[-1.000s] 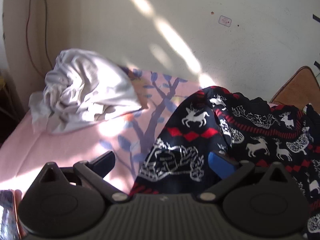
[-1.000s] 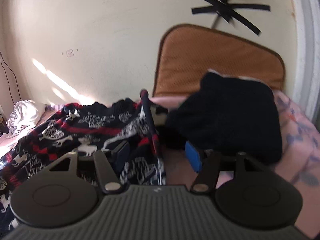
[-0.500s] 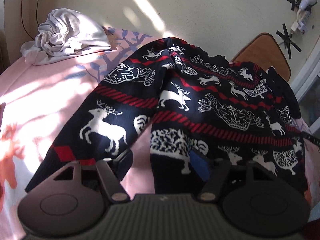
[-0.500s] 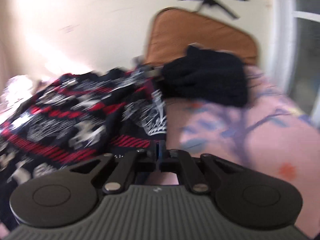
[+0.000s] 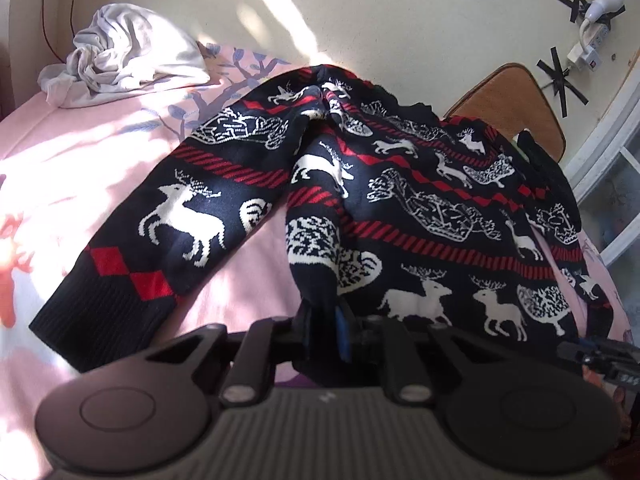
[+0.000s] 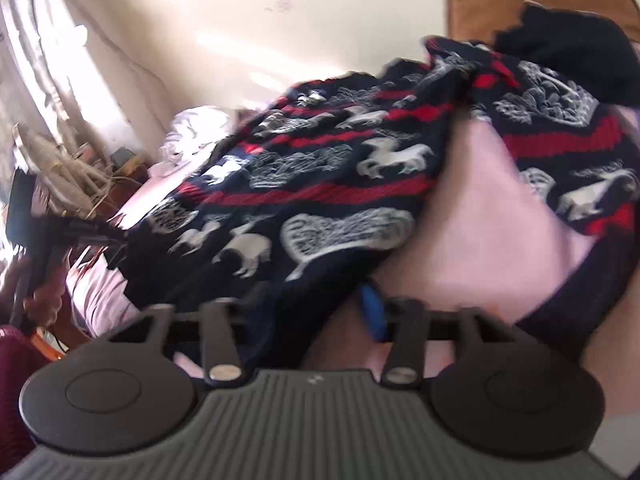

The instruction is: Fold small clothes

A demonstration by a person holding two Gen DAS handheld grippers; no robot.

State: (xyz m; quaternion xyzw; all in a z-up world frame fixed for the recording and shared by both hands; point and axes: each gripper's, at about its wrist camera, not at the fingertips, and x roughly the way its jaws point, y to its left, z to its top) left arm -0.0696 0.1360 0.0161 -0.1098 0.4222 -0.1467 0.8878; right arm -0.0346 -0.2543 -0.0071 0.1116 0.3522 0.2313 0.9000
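Tools both pinching knitwear: left tool has just clamped shut on the reindeer sweater's near hem, right tool grips its hem too. Sweater sprawls across the pink bed, white garment bundled far left.

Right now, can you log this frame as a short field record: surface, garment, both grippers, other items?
surface: pink bedsheet with tree print
garment: dark knitted sweater with white reindeer and red stripes, spread out, one sleeve lying to the left
left gripper: shut on the sweater's bottom hem
right gripper: shut on the hem too; view blurred
other items: crumpled white cloth; plain black garment; brown mat
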